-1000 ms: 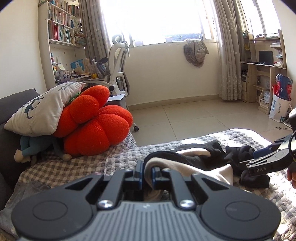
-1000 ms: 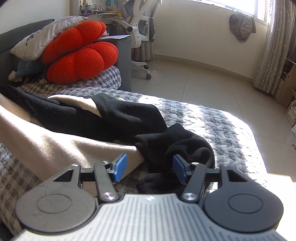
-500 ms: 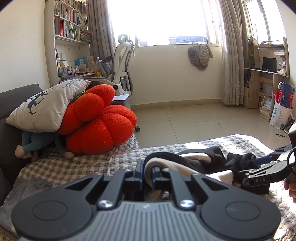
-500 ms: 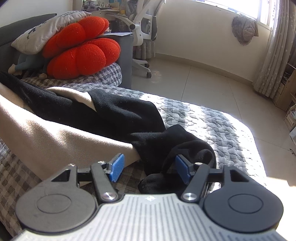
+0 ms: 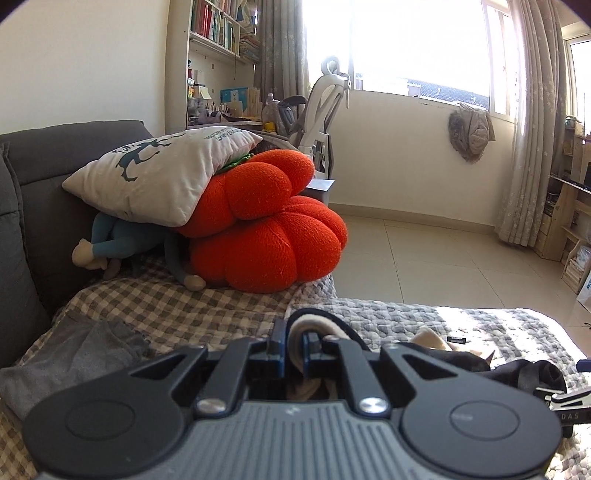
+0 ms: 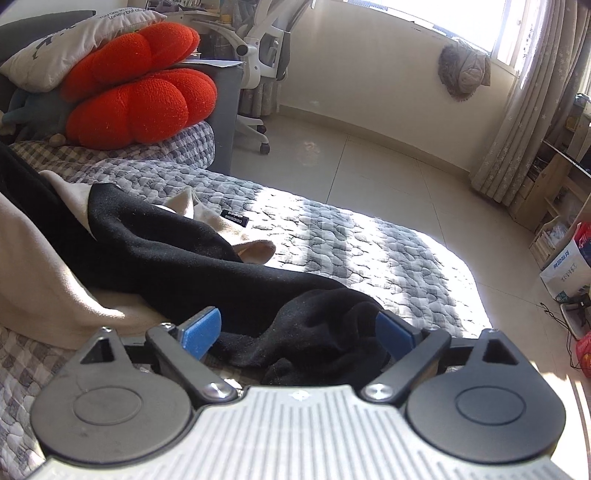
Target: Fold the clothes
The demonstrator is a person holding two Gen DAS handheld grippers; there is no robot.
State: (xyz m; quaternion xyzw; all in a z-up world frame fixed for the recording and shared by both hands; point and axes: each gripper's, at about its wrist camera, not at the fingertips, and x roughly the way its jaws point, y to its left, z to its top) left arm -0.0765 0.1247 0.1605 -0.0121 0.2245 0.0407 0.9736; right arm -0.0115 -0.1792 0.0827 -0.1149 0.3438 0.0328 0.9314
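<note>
The bed carries a grey quilted cover, with a checked part on the left side, and strong sun falls on its far right part. Behind the bed the floor is of pale tiles, a window with curtains stands on the far wall, and bookshelves are at the far left.

In the left wrist view, far left of the left hand-held gripper, a grey headboard stands, then a white pillow leans over an orange pumpkin cushion. An office chair stands behind them. The left hand-held gripper is closed tight on a beige fold of the garment, which curls up between its fingers. At the right edge of this view a part of the right hand-held gripper shows.

The right wrist view shows what the other view hides: the black and beige garment lies stretched from the far left to just in front of the right hand-held gripper. Its blue pads stand wide apart, one on each side of a bunched black end of the cloth. A small black label lies on the beige part, ahead and to the left of the fingers. A paper bag stands on the floor at the far right.
</note>
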